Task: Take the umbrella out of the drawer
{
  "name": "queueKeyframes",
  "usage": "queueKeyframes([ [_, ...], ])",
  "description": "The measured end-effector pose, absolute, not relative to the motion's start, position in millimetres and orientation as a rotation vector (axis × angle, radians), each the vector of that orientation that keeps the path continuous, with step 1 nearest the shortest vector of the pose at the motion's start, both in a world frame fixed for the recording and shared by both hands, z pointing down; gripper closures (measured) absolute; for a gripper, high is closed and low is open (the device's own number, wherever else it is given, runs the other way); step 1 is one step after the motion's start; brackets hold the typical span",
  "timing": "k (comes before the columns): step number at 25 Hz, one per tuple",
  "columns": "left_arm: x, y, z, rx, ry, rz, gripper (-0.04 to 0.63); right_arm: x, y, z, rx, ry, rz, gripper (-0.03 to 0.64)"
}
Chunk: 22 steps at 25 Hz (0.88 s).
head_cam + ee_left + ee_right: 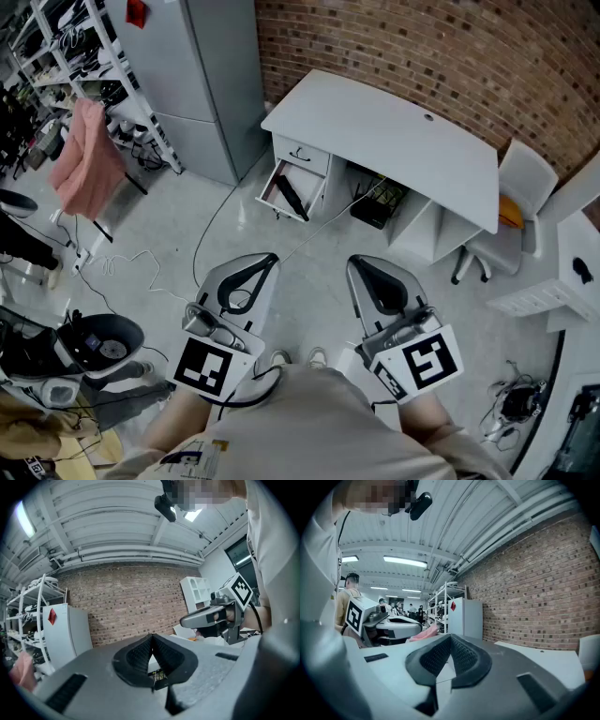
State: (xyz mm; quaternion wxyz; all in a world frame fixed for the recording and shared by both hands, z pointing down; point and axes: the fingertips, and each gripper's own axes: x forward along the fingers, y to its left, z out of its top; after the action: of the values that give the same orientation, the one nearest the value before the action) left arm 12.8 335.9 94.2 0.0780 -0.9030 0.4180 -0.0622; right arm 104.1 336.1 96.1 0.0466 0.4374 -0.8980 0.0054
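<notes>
- Holding both tools level and side by side at 6 o'clock of the head view, the person points the left gripper (270, 259) and the right gripper (355, 263) toward 12 o'clock, away from the body.
- Left gripper: the jaws are closed with the pad tips touching. Nothing is between them; only a small triangular gap shows behind the tips.
- Right gripper: the jaws are fully closed, pad against pad, and grip nothing.
- In the head view the hands are covered by the two marker cubes (204, 366) and the gripper bodies, so finger placement cannot be read.
- In each gripper view the tool's own grey body fills the lower half and blocks the floor ahead. The drawer cannot be made out in either one.
- The umbrella (289, 199) shows only as a dark, slim shape lying slantwise inside the open drawer (277, 190). Its handle and tip are too small to tell apart.
- The drawer is pulled out under the left end of the white desk (403, 131), which stands against the brick wall (422, 47).
- The umbrella lies at 12 o'clock from the left gripper's tips and at 11 o'clock from the right gripper's tips. It is well apart from both, with grey floor (234, 225) between.
</notes>
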Motion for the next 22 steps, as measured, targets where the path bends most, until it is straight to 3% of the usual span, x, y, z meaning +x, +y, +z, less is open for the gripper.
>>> queueKeyframes([
  [22,37,347,98,-2.696,1.239,-0.218,0.588,125,347,95,1.333,-2.785,0.068,0.609],
])
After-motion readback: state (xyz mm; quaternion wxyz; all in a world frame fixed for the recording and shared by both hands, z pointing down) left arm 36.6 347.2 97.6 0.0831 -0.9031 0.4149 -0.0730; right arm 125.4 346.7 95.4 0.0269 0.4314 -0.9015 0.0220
